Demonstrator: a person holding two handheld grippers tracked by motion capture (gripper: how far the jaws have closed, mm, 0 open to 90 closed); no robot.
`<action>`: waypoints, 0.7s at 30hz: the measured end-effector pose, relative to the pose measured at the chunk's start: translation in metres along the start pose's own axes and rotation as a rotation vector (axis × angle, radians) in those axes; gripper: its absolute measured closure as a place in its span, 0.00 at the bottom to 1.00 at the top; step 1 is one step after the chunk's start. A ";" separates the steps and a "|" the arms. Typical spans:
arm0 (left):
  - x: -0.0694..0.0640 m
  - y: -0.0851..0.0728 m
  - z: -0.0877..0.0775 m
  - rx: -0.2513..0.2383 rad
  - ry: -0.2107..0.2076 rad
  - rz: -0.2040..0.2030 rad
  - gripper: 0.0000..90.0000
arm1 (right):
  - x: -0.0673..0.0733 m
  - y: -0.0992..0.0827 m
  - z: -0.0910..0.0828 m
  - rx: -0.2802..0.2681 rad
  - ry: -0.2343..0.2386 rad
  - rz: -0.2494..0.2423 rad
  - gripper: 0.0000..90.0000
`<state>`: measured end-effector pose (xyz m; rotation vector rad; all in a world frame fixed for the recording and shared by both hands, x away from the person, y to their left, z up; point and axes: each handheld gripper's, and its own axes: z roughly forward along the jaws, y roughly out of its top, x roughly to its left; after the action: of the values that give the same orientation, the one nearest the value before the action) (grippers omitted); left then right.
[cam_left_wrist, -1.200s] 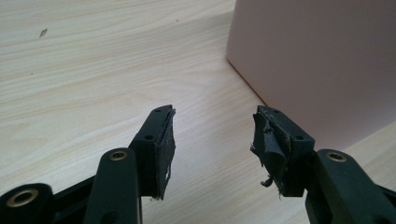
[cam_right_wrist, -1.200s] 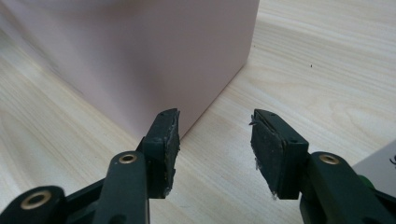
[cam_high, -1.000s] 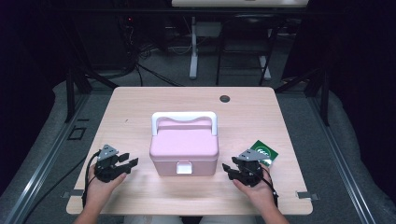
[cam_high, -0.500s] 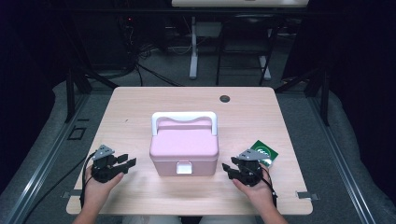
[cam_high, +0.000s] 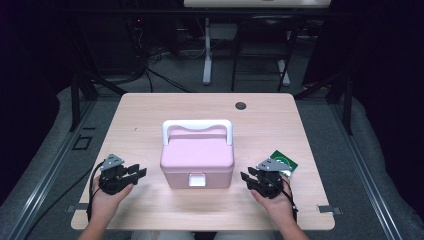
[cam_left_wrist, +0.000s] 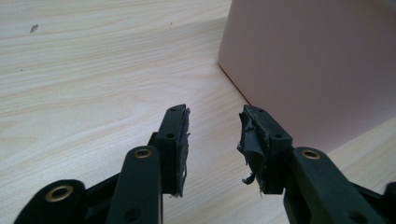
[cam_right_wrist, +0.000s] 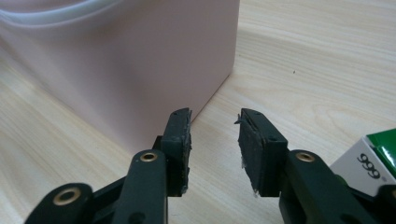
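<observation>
- Standing in the middle of the desk (cam_high: 150, 115), a pink box (cam_high: 198, 160) with a white handle (cam_high: 197, 125) is flanked by both tongs.
- The left tongs (cam_high: 139, 171) are held apart near the box's left side, nothing between them; their jaws have just been closing.
- The right tongs (cam_high: 246, 178) are likewise apart and empty, just closing, with a green-and-white packet (cam_high: 285, 162) beside them.

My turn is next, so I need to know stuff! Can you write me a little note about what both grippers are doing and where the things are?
Left gripper: open, nothing between its jaws, which have just been closing a bit; it sits left of the pink box.
Right gripper: open, empty, jaws also just closing; right of the box, with the green-and-white packet beside it.
Done: nothing yet; box lid shut, white handle untouched.
Left: everything, probably opening the box first.
</observation>
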<state>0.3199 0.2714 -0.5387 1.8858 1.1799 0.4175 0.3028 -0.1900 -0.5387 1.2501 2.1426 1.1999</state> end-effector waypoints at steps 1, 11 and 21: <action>0.000 0.000 -0.001 -0.001 -0.001 0.000 0.69 | 0.000 0.000 0.000 -0.001 -0.002 -0.005 0.72; -0.002 0.004 -0.002 -0.005 0.000 0.015 0.78 | 0.002 0.004 0.002 -0.005 -0.002 -0.019 0.77; -0.007 0.024 -0.011 -0.044 -0.039 0.008 0.67 | 0.003 0.019 -0.007 -0.048 0.015 -0.036 0.68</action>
<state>0.3230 0.2656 -0.5123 1.8534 1.1288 0.4068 0.3058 -0.1861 -0.5188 1.1807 2.1254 1.2422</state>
